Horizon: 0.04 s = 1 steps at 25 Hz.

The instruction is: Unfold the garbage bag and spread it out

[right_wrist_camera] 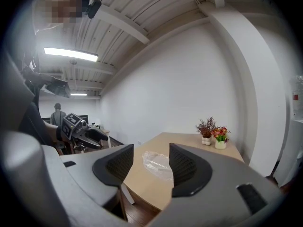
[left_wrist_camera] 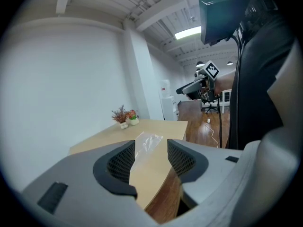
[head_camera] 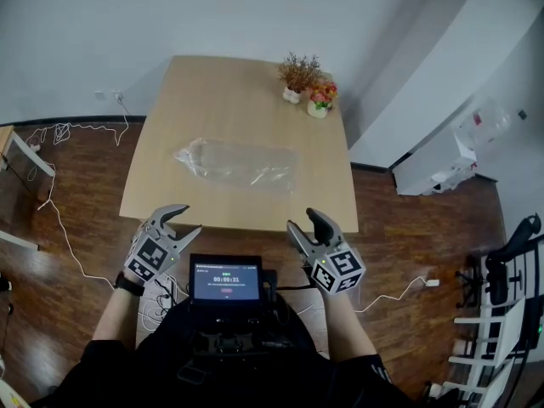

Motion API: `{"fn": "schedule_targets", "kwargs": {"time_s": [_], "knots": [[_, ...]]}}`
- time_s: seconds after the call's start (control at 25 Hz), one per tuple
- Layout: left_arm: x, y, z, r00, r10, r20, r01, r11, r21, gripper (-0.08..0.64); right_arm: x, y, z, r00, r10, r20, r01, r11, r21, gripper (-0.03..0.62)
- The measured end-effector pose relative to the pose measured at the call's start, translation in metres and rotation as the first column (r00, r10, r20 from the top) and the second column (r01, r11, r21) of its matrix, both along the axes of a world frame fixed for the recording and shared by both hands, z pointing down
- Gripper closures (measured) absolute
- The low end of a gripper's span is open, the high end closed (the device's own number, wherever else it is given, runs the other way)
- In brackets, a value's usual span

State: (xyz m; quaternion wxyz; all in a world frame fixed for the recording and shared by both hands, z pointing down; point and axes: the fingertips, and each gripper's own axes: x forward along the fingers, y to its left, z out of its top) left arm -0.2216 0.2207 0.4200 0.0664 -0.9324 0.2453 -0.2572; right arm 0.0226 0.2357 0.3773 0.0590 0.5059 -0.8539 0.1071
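A clear, crumpled garbage bag (head_camera: pixel 239 163) lies flat in the middle of the light wooden table (head_camera: pixel 195 96). In the gripper views the bag (left_wrist_camera: pixel 147 142) (right_wrist_camera: pixel 156 164) shows far off between the jaws. My left gripper (head_camera: pixel 180 218) hovers just off the table's near edge, at its left, open with nothing in it. Over the same edge further right, my right gripper (head_camera: pixel 304 224) is also open and empty. Neither one touches the bag.
Two small flower pots (head_camera: pixel 308 91) stand at the table's far right corner. A screen unit (head_camera: pixel 225 282) hangs on the person's chest below the grippers. Cables (head_camera: pixel 59 134) trail over the wooden floor at the left, and a white cabinet (head_camera: pixel 446 161) stands at the right.
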Motion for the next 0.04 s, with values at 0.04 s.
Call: {"fn": "schedule_targets", "kwargs": {"time_s": [0.04], "knots": [[0.0012, -0.001, 0.0007, 1.0, -0.001, 0.001, 0.001, 1.0, 0.0, 0.336, 0.0017, -0.0009, 0.0005, 1.0, 0.0, 0.005, 0.0, 1.0, 0.002, 0.331]]}}
